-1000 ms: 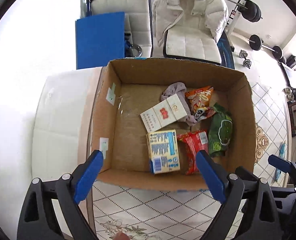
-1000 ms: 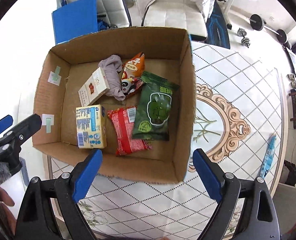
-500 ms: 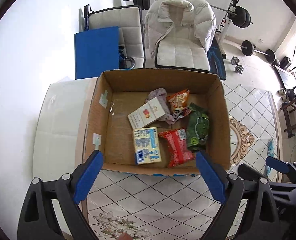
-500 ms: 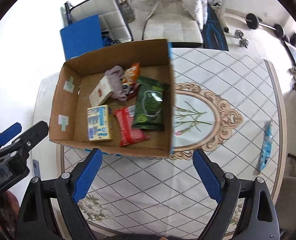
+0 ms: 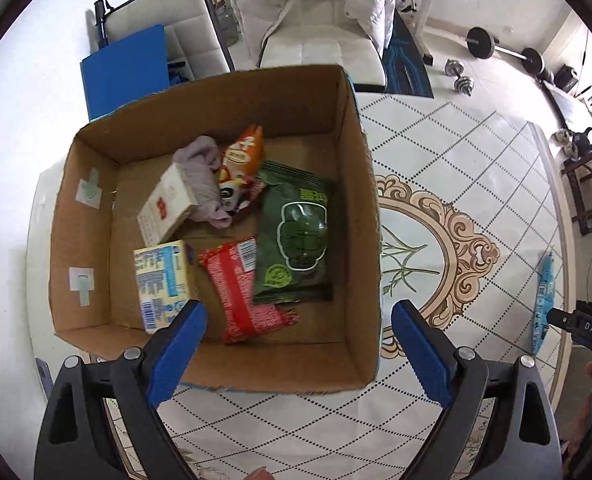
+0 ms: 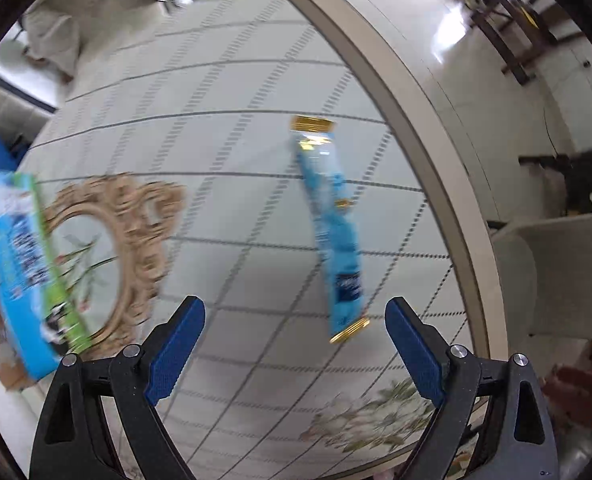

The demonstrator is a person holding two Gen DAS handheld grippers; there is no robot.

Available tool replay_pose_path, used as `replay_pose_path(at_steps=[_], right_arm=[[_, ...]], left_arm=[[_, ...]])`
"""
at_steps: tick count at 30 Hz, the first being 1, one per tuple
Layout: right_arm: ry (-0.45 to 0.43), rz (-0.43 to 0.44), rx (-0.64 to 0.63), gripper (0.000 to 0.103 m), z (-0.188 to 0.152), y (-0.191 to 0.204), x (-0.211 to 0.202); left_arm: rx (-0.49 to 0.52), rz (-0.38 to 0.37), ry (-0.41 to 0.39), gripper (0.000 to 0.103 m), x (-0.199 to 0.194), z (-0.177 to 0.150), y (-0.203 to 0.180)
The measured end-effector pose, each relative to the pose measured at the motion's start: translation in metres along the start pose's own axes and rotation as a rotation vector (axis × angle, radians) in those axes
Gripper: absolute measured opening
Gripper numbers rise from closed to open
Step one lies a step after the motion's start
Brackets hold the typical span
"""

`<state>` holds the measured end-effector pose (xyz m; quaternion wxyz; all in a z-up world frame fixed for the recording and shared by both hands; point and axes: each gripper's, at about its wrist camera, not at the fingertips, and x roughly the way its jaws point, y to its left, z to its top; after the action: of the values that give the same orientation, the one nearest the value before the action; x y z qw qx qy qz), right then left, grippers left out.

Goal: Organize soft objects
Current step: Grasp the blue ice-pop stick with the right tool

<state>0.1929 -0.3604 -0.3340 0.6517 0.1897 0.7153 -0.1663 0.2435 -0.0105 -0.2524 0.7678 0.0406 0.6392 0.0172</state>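
Note:
A cardboard box (image 5: 360, 184) stands on the patterned table. In it lie a green snack bag (image 5: 296, 236), a red packet (image 5: 241, 292), an orange packet (image 5: 243, 152), a purple cloth (image 5: 203, 176), a white carton (image 5: 167, 208) and a yellow-blue carton (image 5: 163, 280). My left gripper (image 5: 298, 356) is open and empty above the box's near wall. A long blue packet (image 6: 332, 228) lies on the table near its right edge, also seen in the left wrist view (image 5: 544, 300). My right gripper (image 6: 293, 352) is open and empty just short of it.
The box's printed outer side (image 6: 19, 264) is at the right wrist view's left edge. The table's rim (image 6: 428, 128) curves close beyond the blue packet. A white chair with a coat (image 5: 316, 12), a blue panel (image 5: 123, 68) and barbells (image 5: 496, 48) stand beyond the table.
My right gripper swung right, away from the box, and now faces the blue packet. My left gripper moved right and closer over the box. Both stay open.

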Motion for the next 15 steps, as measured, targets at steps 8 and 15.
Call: replay_pose_path(at_steps=[8,15], right_arm=[[0.120,-0.005,0.060,0.080,0.019,-0.017,0.055],[0.110,0.018,0.050,0.024,0.005,-0.005,0.052]], left_arm=[[-0.008,0.020,0.031,0.095,0.023,0.009,-0.014],[-0.018,0.012,0.033,0.095,0.018,0.008,-0.008]])
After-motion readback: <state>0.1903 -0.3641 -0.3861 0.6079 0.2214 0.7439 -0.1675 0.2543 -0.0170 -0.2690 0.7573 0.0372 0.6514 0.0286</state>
